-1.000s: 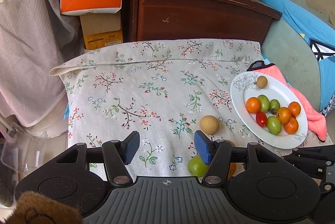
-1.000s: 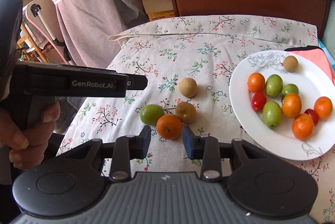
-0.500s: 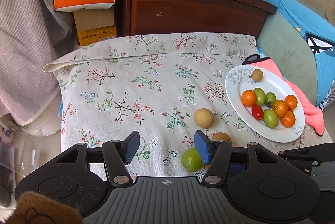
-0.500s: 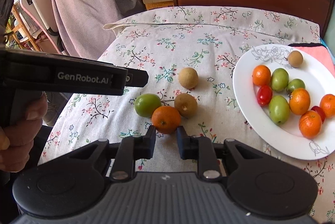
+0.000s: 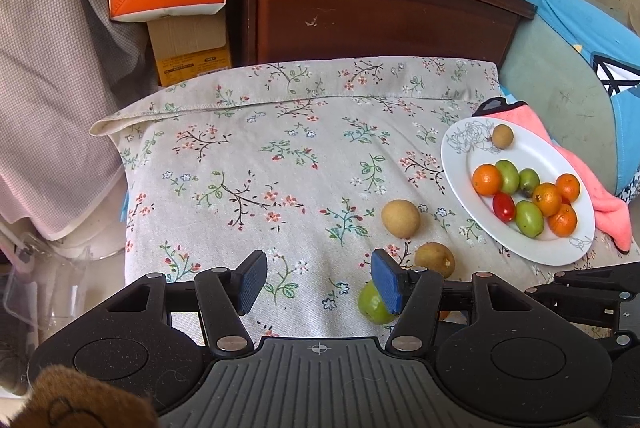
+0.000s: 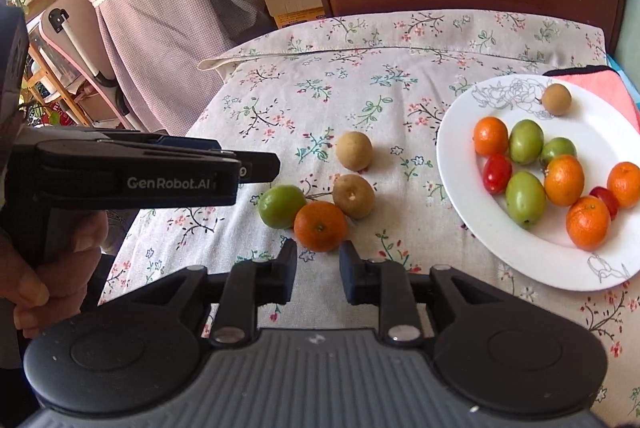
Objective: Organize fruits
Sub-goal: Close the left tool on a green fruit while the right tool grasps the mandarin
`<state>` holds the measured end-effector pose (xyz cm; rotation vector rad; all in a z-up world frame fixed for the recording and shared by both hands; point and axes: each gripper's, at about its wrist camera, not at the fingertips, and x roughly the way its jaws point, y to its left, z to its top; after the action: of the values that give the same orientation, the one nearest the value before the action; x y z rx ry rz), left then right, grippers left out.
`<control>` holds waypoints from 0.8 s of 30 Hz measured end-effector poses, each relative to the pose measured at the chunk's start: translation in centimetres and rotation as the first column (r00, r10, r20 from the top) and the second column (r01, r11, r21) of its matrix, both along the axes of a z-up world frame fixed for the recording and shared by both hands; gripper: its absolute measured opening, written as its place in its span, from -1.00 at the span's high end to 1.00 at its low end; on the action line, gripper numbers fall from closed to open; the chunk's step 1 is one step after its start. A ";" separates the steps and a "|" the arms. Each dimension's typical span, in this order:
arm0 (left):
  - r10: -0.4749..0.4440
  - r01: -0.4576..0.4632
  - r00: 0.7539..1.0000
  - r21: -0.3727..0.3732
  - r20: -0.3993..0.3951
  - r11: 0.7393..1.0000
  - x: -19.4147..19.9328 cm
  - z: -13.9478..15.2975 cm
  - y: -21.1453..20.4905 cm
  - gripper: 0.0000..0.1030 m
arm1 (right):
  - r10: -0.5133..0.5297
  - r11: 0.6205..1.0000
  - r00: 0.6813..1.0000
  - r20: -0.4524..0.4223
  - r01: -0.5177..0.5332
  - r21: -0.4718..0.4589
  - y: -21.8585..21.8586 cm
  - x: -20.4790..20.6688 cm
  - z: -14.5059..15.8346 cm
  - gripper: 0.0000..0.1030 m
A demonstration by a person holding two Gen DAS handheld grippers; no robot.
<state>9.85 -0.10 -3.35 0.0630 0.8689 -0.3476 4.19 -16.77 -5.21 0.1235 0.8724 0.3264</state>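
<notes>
A: Left wrist view first. Left gripper (image 5: 318, 278) spread about halfway, nothing between the blue pads (image 5: 251, 282). Green fruit (image 5: 373, 302) half hidden behind the right-hand pad, so off to the side of the gap, not in it. Two brown fruits, (image 5: 401, 218) and (image 5: 435, 259), beyond and right of that pad. White plate (image 5: 520, 248) farther right again, well apart.

B: Right wrist view, then?

A: Right gripper (image 6: 318, 274) with a narrow gap, jaws just been reopening after a pinch, holding nothing. Orange fruit (image 6: 320, 226) dead ahead of the gap, just past the fingertips, not yet between them. Green fruit (image 6: 282, 206) touching it on the left, brown one (image 6: 354, 196) on the right.

B: Long axis to worry about?

A: None, near enough round. Probably the right hand's pick: closer and already lined up. Gap looks narrower than the orange, so likely wider first, then forward. Plate (image 6: 460, 164) off to the right of the fingers.
</notes>
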 end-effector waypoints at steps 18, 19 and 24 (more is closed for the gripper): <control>-0.144 0.144 0.990 0.002 0.008 0.990 -1.6 -0.1 -1.7 -0.09 | -0.077 0.996 0.997 -0.002 0.077 -0.034 -1.8 -0.1 0.0 0.42; -0.165 0.165 0.986 0.007 0.008 0.986 -1.8 -0.3 -2.0 -0.09 | -0.086 0.996 0.996 0.001 0.086 -0.032 -2.2 -0.3 0.3 0.42; -0.211 0.211 0.977 0.038 -0.006 0.977 -2.3 -1.3 -3.1 0.00 | -0.116 0.993 0.993 0.007 0.116 -0.034 -3.2 -0.4 0.8 0.42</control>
<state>7.56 -3.23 -4.69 0.1914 0.8726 -0.5300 3.78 -19.97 -4.39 0.1405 0.8619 0.2028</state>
